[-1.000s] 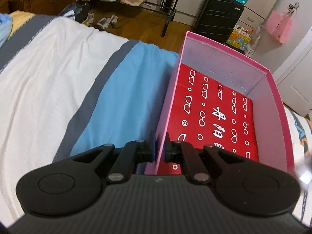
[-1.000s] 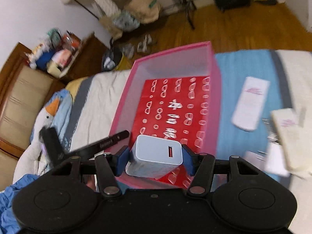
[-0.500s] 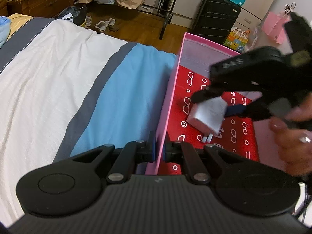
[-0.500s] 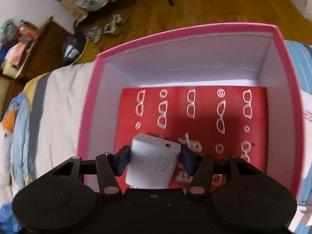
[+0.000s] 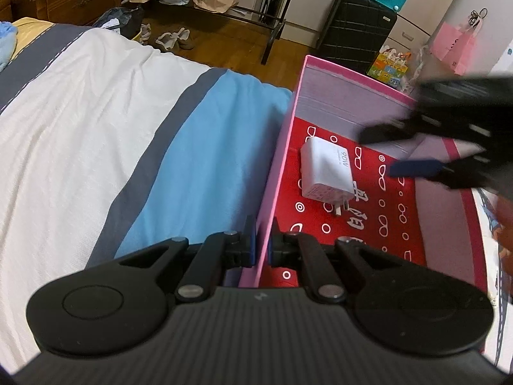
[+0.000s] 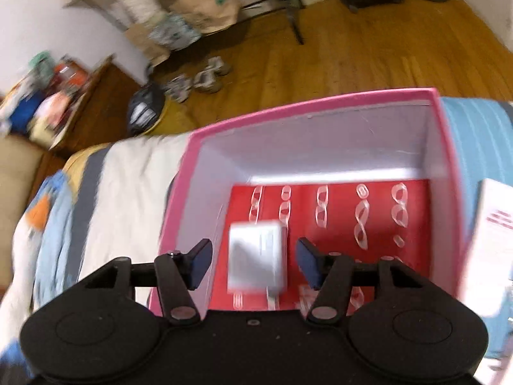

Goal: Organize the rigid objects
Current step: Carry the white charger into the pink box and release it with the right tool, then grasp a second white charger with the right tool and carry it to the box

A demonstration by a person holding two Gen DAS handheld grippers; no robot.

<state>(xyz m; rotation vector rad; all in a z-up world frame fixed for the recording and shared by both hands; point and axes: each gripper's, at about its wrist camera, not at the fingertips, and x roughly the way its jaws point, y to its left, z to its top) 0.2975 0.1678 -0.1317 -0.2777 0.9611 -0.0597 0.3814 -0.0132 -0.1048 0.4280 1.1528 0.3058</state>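
Note:
A pink box point(image 5: 282, 150) with a red patterned floor sits on the bed. A white charger point(image 5: 327, 170) lies flat on that floor, prongs toward me; it also shows in the right wrist view point(image 6: 256, 263). My left gripper point(image 5: 263, 243) is shut on the box's near left wall. My right gripper point(image 6: 255, 264) is open above the charger, its fingers apart on either side and not touching it. It shows blurred over the box in the left wrist view point(image 5: 416, 147).
The bed has a striped white, grey and blue cover point(image 5: 128, 134). A white flat box point(image 6: 490, 224) lies on the bed right of the pink box. Beyond are a wooden floor, shoes point(image 5: 174, 37), paper bags and a black suitcase point(image 5: 356, 29).
My right gripper carried the charger into the pink box, opened and let it go; the charger now lies on the box floor. My left gripper stays shut on the box wall.

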